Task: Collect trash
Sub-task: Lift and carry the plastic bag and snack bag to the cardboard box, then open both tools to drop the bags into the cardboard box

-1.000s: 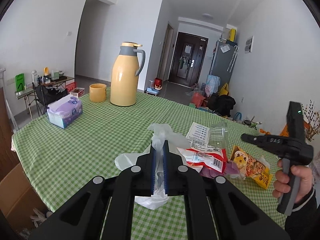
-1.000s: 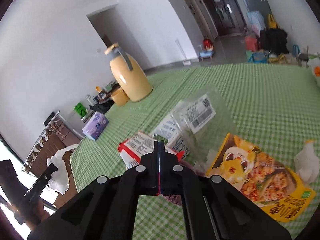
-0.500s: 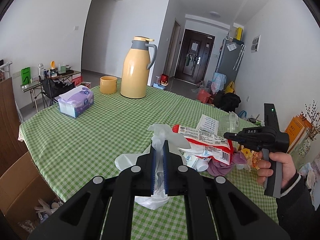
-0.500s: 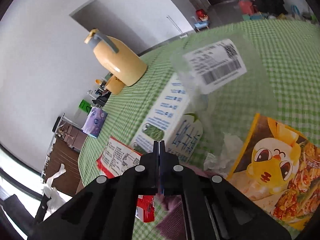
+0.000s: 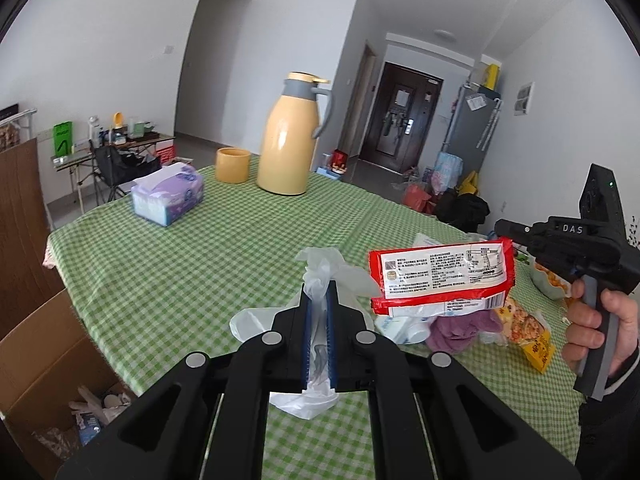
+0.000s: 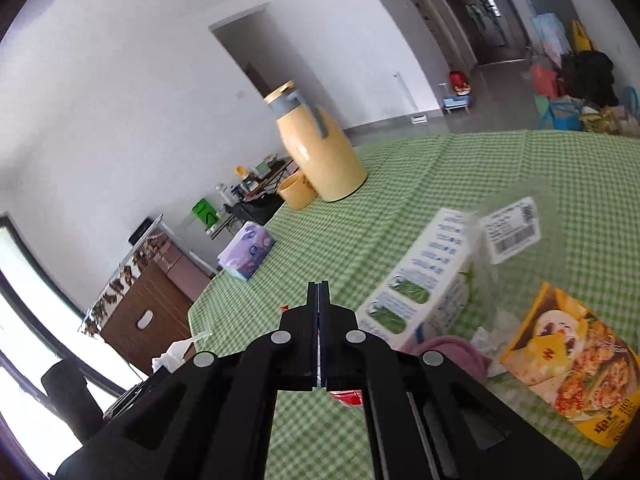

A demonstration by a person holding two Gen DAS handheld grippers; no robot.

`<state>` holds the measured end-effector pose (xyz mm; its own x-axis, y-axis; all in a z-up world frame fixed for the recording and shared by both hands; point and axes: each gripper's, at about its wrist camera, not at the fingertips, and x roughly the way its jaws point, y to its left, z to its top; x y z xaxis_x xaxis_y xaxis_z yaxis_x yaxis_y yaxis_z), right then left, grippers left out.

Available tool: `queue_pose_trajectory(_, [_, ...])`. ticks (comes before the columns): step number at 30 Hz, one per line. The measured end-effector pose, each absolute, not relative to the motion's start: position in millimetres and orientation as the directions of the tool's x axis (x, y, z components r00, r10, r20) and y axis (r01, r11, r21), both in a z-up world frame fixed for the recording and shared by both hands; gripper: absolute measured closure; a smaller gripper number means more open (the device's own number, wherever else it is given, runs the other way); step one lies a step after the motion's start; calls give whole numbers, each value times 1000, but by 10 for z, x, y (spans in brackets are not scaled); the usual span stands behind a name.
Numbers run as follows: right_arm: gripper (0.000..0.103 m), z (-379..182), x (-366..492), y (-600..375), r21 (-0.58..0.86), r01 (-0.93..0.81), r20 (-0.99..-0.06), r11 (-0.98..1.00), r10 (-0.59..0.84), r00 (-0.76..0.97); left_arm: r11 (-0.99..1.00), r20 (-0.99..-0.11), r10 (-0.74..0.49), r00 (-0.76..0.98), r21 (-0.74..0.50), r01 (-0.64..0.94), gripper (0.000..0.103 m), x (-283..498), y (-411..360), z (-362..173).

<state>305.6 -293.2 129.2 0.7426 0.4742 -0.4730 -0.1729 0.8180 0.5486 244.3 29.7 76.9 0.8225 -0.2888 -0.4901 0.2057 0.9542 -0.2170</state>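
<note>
From the left wrist, I see my left gripper [image 5: 319, 332] clenched on a white plastic bag [image 5: 320, 276]; my right gripper [image 5: 505, 229] lifts a red wrapper [image 5: 442, 276] right of the bag. From the right wrist, fingers [image 6: 313, 336] pinch the wrapper [image 6: 348, 398], above the worktop [image 6: 360, 240].

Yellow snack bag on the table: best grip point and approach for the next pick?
Probably the yellow snack bag near short edge, from the near side with jaws low. It lies flat on the green checked tablecloth, so only an edge offers a pinch. The milk carton and purple cloth crowd its other side.
</note>
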Motion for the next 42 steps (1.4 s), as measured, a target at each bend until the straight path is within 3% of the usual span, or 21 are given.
queue_pose_trajectory(8, [103, 1170, 3393, -1661, 517, -329, -527, 790, 597, 605, 967, -532, -123, 838, -252, -19, 99, 2221, 1368, 477])
queue_pose_trajectory(14, [103, 963, 3538, -300, 537, -467, -557, 703, 711, 430, 923, -625, 51, 779, -268, -275, 99, 1945, 2514, 60])
queue_pose_trajectory(19, [103, 716, 3503, 827, 529, -560, -604, 638, 746, 280, 880, -696, 126, 707, -251, -404, 99, 1752, 3155, -302])
queue_pose_trajectory(24, [103, 402, 3414, 1734, 459, -632, -686, 624, 701, 194, 840, -753, 143, 643, -250, -481, 99, 1678, 3550, -706])
queue_pose_trajectory(32, [101, -109, 3265, 2373, 67, -718, -829, 693, 439, 346, 824, -800, 95, 593, -270, -497, 99, 1790, 3701, -1105])
queue_pose_trajectory(34, [87, -191, 3280, 2411, 11, -707, -829, 707, 402, 389, 818, -812, 97, 575, -264, -511, 98, 1852, 3729, -1209])
queue_pose_trajectory(35, [71, -211, 3295, 2399, 22, -704, -831, 710, 405, 382, 806, -820, 97, 564, -268, -528, 94, 1864, 3759, -1263])
queue_pose_trajectory(36, [58, -215, 3309, 2370, 53, -703, -827, 709, 426, 367, 792, -827, 91, 554, -277, -544, 76, 1869, 3803, -1317])
queue_pose_trajectory(38, [51, -186, 3320, 2330, 77, -701, -815, 709, 450, 365, 760, -828, 69, 557, -318, -567, 65, 1867, 3876, -1364])
queue_pose_trajectory(42, [47, -128, 3334, 2332, 87, -708, -816, 700, 458, 353, 764, -815, 80, 574, -320, -560, 45, 1858, 3894, -1300])
